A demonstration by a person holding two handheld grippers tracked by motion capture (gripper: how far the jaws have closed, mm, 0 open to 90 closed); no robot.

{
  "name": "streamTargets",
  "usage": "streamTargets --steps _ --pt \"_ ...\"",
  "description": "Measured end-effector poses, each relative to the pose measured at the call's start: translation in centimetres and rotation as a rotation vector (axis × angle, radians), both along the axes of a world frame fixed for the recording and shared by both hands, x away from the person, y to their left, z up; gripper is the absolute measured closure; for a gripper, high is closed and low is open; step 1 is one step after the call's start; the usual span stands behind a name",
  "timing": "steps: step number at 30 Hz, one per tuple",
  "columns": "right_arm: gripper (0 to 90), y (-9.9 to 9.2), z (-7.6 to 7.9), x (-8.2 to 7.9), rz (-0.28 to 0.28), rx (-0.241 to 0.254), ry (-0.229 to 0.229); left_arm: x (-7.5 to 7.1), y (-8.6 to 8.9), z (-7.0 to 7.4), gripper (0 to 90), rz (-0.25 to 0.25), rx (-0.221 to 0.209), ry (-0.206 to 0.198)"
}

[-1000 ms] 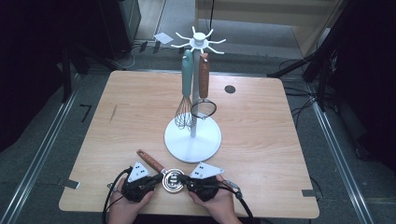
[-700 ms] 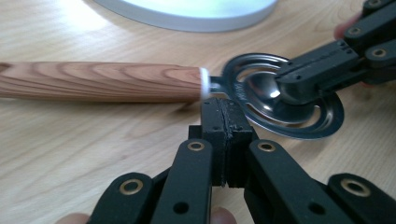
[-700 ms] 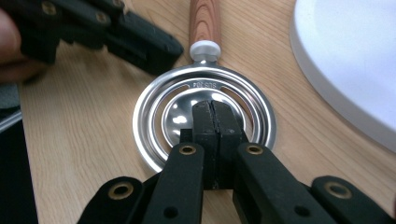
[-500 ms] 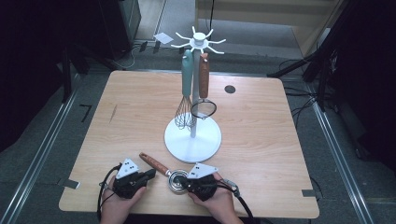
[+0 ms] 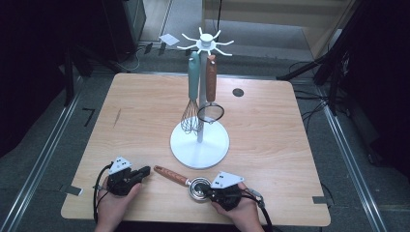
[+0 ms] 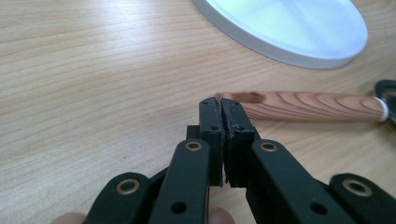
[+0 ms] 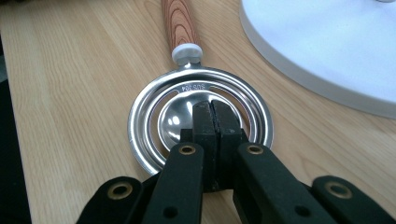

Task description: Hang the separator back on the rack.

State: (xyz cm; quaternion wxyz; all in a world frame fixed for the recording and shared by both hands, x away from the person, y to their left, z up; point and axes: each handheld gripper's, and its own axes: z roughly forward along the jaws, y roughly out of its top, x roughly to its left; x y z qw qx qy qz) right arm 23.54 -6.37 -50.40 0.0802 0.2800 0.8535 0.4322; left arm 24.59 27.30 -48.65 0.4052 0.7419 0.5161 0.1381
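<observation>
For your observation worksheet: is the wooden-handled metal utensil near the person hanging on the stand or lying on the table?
Lying on the table. The utensil rests flat on the wood in front of the stand's white base, off the hooks.

I see the wood-handled strainer [image 5: 183, 178] lying low centre on the table [image 5: 270, 125]. My left gripper [image 5: 126, 177], jaws together, sits just left of its handle; my right gripper [image 5: 220, 189] meets its metal bowl. Rack [image 5: 199, 104] stands behind.
</observation>
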Motion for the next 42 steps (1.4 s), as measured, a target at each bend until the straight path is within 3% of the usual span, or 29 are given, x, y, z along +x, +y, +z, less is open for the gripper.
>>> streamTargets --steps 21,42 --pt "89.6 -3.2 -0.1 0.0 -0.005 0.003 0.004 1.0 -3.2 -0.5 86.7 -0.046 0.031 0.023" --pt "90.0 -5.8 0.2 0.6 -0.065 -0.012 -0.001 0.3 -5.7 -0.6 88.2 -0.166 0.037 0.03"
